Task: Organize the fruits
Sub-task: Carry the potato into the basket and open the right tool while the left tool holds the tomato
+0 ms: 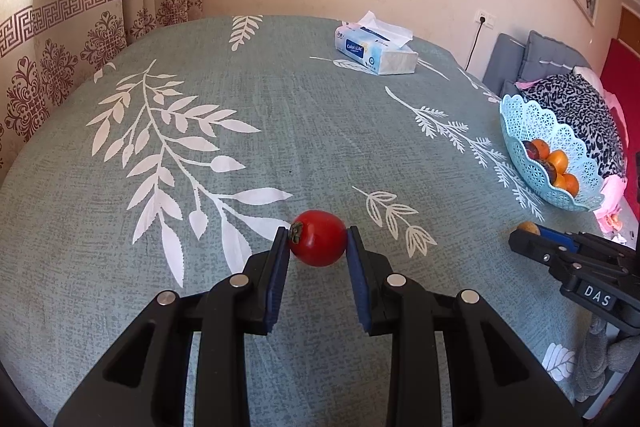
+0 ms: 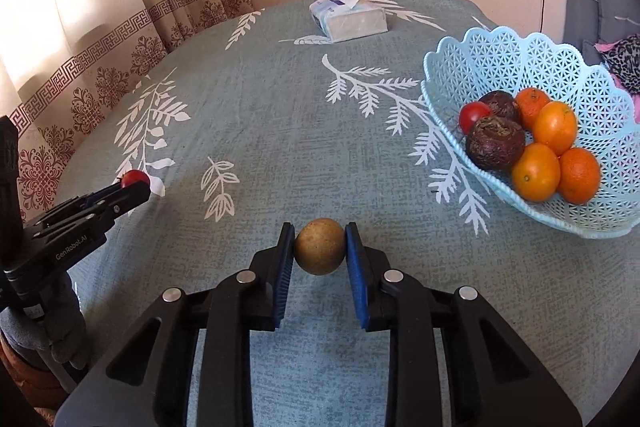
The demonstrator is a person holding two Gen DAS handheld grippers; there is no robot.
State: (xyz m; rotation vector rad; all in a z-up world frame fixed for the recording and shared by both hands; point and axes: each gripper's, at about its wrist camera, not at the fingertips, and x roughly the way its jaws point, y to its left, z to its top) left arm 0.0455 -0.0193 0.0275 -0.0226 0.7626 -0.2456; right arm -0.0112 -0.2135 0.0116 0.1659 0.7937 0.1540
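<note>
Gripping one fruit in each hand, we are holding both above the table. Our left gripper (image 1: 318,241) is clamping a red tomato (image 1: 318,238) between its blue pads, the stalk end turned toward the left pad, so the tomato's axis is lying across the fingers, not along them. Our right gripper (image 2: 320,247) is closing on a round tan fruit (image 2: 320,246), dull and speckled; we cannot name it more closely. Both fruits are sitting right at the fingertips, and we judge them lifted off the cloth, though the views do not settle that.

Moving outward, the blue lattice basket (image 2: 500,59) is standing at the table's right edge, already holding oranges (image 2: 554,127), two dark brown fruits (image 2: 495,143) and another small tomato (image 2: 473,115). From the right gripper it is lying ahead and to the right, near; from the left gripper it is sitting far off to the right, with the right gripper between. So the right hand is the nearer one, and we judge it should be dropping its fruit first, clearing the way before the left hand is crossing over the scalloped rim.

A tissue pack (image 1: 376,51) is lying at the far edge, well apart from all of this.
</note>
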